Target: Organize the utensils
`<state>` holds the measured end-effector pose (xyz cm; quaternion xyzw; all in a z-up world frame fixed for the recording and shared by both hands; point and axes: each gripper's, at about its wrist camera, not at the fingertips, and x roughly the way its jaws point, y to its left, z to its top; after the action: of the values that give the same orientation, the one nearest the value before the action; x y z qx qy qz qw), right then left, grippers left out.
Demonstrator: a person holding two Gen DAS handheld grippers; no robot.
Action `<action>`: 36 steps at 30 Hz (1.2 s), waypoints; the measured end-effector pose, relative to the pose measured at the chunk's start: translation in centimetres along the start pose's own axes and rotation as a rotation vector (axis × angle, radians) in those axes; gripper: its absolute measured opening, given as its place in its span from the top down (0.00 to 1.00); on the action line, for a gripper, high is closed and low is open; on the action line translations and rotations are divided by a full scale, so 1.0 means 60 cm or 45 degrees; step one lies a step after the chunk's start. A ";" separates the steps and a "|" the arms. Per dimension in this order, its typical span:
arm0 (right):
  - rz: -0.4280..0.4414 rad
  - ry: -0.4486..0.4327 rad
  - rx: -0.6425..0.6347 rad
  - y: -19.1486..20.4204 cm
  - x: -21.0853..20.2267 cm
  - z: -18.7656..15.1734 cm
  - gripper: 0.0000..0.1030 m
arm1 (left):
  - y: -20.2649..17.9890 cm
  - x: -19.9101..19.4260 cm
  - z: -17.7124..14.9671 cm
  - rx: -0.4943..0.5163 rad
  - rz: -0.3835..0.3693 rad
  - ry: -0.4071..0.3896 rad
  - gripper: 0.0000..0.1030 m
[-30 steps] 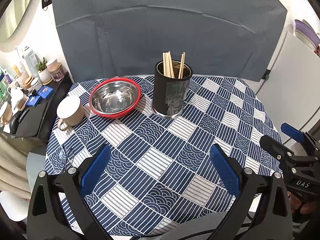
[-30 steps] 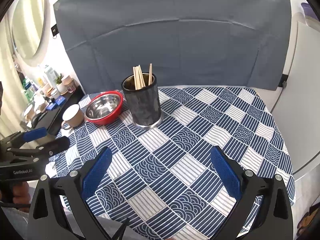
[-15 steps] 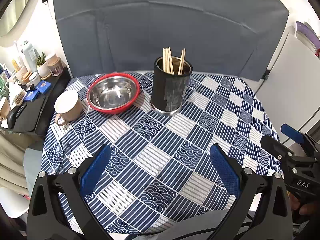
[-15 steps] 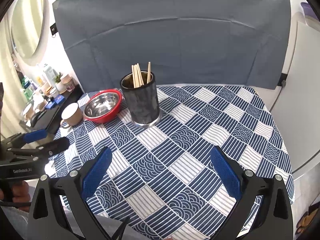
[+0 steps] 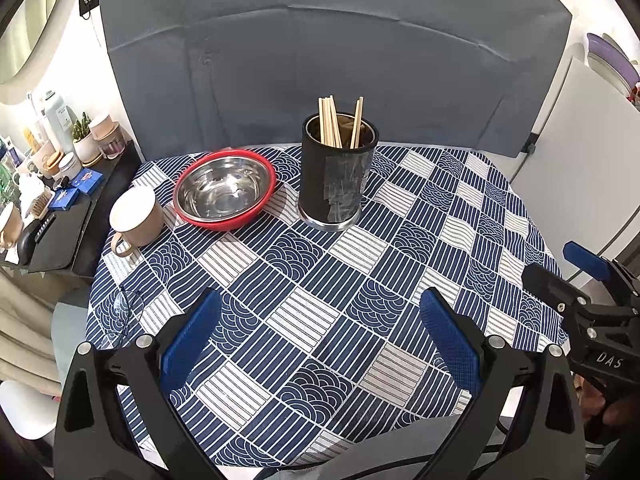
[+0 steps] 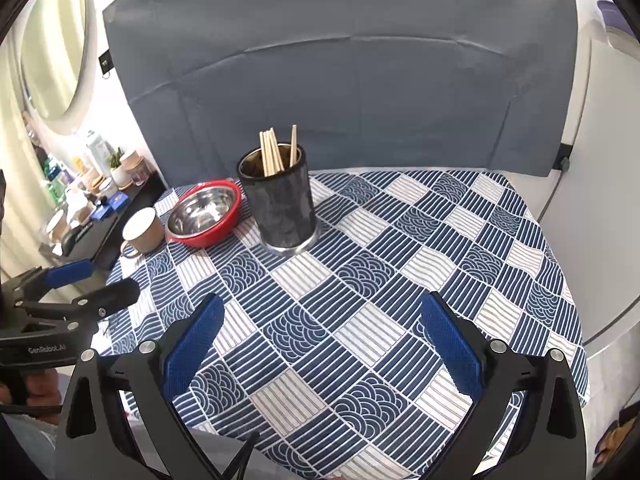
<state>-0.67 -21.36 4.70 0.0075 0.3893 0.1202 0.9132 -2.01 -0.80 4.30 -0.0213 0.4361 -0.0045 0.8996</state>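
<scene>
While your left gripper (image 5: 320, 334) and right gripper (image 6: 320, 334) hang spread and empty, chopsticks (image 5: 334, 124) stand near-upright, tips up, in the holder (image 5: 338, 182).

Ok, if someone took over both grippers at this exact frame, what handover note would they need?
Left gripper: open, empty, above the near side of the tablecloth.
Right gripper: open, empty, also over the near side.
Chopsticks stand upright in the black holder; the red-rimmed steel bowl beside it is empty, with the beige mug further left.
Done: no loose utensils visible on the cloth.
Left: nothing obvious; check off-camera for more.
</scene>
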 end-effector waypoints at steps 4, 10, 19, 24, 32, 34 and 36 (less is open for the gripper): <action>0.000 0.008 -0.006 -0.002 -0.001 -0.002 0.08 | -0.004 -0.003 0.000 0.007 0.000 -0.012 0.06; 0.011 0.010 -0.008 -0.005 -0.003 -0.004 0.08 | -0.009 -0.007 0.000 0.006 0.004 -0.019 0.06; 0.015 0.005 -0.003 -0.011 -0.003 -0.006 0.08 | -0.008 -0.006 -0.001 -0.016 0.030 -0.005 0.06; 0.012 -0.010 -0.015 -0.008 -0.007 -0.004 0.08 | -0.008 -0.007 -0.003 -0.014 0.027 -0.005 0.06; 0.015 -0.011 -0.014 -0.009 -0.005 -0.003 0.08 | -0.007 -0.006 -0.001 -0.016 0.026 -0.009 0.06; 0.015 -0.010 -0.014 -0.008 -0.005 -0.004 0.08 | -0.008 -0.005 -0.001 -0.015 0.024 -0.006 0.06; 0.013 -0.008 -0.013 -0.008 -0.005 -0.005 0.08 | -0.008 -0.003 0.000 -0.012 0.022 -0.001 0.06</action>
<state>-0.98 -21.91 4.63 0.0053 0.3858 0.1267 0.9138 -2.14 -1.28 4.46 -0.0217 0.4359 0.0054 0.8997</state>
